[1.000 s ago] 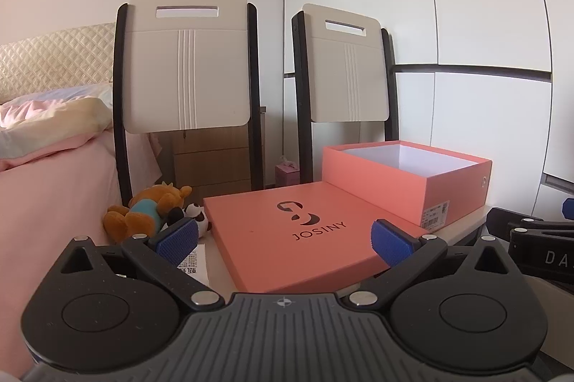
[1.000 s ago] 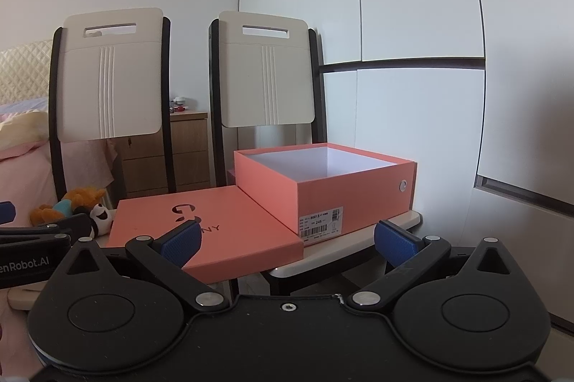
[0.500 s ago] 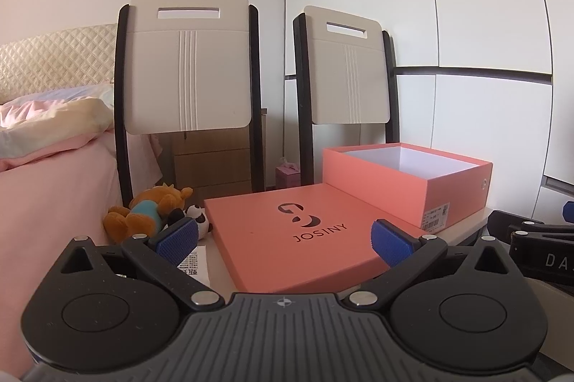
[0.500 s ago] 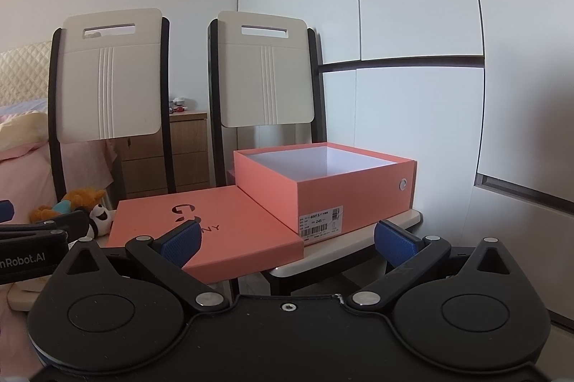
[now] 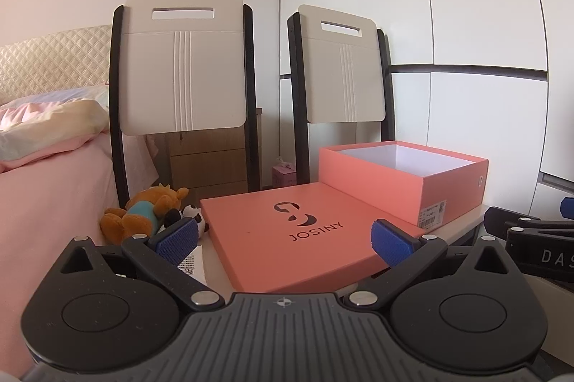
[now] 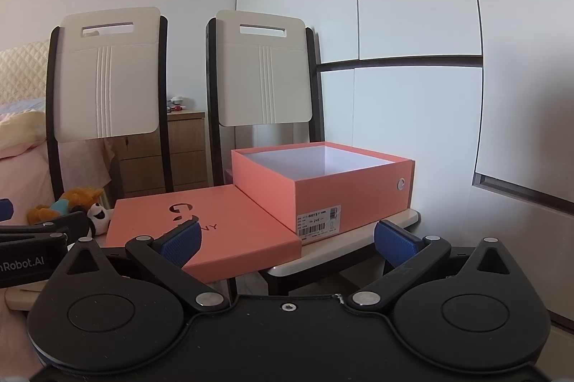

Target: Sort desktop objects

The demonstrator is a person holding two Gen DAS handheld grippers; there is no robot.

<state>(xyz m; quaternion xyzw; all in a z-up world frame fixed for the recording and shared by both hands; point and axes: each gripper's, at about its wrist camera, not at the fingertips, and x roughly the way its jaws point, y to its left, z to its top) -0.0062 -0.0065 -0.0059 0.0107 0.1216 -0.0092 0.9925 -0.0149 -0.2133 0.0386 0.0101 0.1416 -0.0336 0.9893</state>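
An open coral shoe box [image 5: 405, 179] [image 6: 323, 188] stands on the right chair seat; what it holds is hidden by its wall. Its flat lid marked JOSINY [image 5: 297, 231] [image 6: 201, 231] lies to its left, across both seats. An orange plush toy [image 5: 143, 213] [image 6: 64, 202] and a small panda toy [image 5: 192, 215] [image 6: 98, 211] lie left of the lid. My left gripper [image 5: 285, 240] is open and empty, just in front of the lid. My right gripper [image 6: 288, 244] is open and empty, in front of the box and lid.
Two white chairs with black frames [image 5: 183, 66] [image 5: 344, 70] stand side by side. A bed with pink bedding [image 5: 46, 181] is at the left. A wooden nightstand [image 6: 165, 152] stands behind the chairs. White wardrobe doors [image 6: 412, 59] fill the right. A printed paper label [image 5: 193, 262] lies by the left fingertip.
Almost nothing. The right gripper view has shifted very slightly; both grippers stay open and the objects have not moved.
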